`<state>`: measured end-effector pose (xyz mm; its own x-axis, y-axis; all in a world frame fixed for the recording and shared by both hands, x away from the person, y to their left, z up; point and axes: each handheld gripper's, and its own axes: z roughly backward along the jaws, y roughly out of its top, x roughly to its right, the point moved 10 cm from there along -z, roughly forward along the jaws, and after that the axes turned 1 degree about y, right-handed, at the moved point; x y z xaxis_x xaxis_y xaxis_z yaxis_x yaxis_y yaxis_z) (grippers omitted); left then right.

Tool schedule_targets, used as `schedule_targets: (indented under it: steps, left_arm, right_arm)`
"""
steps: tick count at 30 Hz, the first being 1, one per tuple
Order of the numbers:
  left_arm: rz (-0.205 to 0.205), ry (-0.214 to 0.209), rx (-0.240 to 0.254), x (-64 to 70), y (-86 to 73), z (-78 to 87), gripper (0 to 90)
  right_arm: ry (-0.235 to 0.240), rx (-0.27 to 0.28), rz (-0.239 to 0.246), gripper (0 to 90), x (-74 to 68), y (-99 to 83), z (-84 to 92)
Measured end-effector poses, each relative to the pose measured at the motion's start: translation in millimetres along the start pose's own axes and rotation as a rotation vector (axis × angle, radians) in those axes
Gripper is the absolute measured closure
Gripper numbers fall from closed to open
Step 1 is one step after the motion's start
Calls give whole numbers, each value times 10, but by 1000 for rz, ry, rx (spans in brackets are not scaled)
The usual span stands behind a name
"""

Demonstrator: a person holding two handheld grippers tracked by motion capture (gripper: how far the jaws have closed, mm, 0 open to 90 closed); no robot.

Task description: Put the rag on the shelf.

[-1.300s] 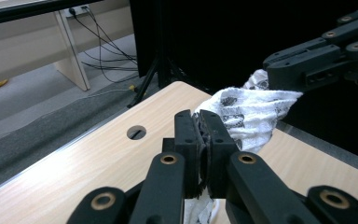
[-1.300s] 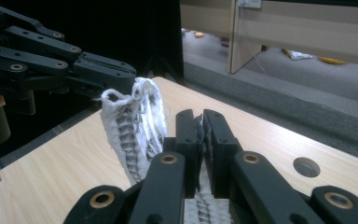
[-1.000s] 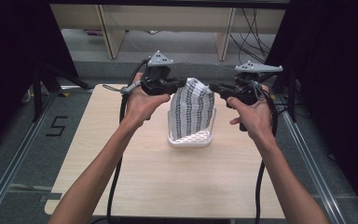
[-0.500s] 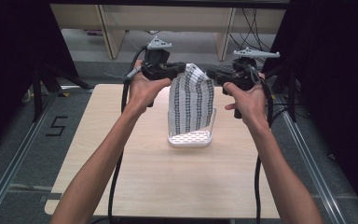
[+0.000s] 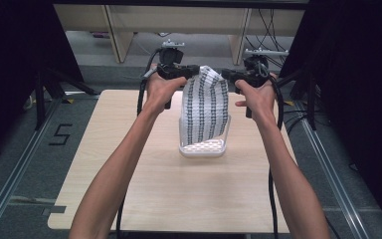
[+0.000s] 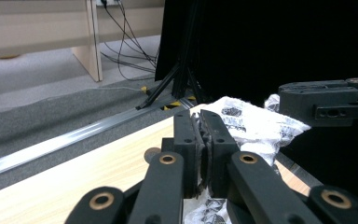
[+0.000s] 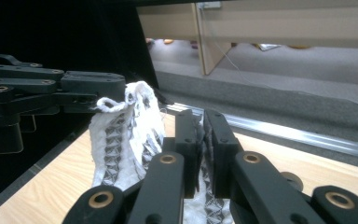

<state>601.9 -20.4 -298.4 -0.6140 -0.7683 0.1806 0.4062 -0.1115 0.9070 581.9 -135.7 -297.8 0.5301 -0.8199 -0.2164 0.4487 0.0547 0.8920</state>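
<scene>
Cloth (image 5: pixel 206 107) hangs lengthwise between left gripper (image 5: pixel 195 71) and right gripper (image 5: pixel 225 74), both clamped on its top corners, its lower end sitting in the white tub (image 5: pixel 203 149) directly below.

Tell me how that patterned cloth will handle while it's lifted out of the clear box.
The patterned cloth is probably floppy: it hangs limp between the left gripper and right gripper. It seems light, held by pinched corners alone. Its trailing end may drag the clear box, which looks light too.
</scene>
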Motion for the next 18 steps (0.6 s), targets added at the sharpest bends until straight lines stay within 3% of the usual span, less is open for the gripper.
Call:
schedule_targets:
  steps: [6,9,10,14,18]
  left_arm:
    - [40,-7,-20,-79,-80,-120,835]
    - [56,5,-43,-110,-148,-196,821]
    - [59,7,-50,-112,-166,-214,815]
    - [56,0,-86,-83,-243,-274,794]
    - [46,21,-115,-110,-294,-309,793]
  right_arm:
    - [-24,-16,-44,846,87,-61,-131]
    - [-45,-33,-28,843,152,-111,-191]
    - [-55,-42,-52,841,162,-138,-209]
    - [-71,-68,-64,829,246,-237,-290]
    - [-82,-79,-74,827,297,-313,-351]
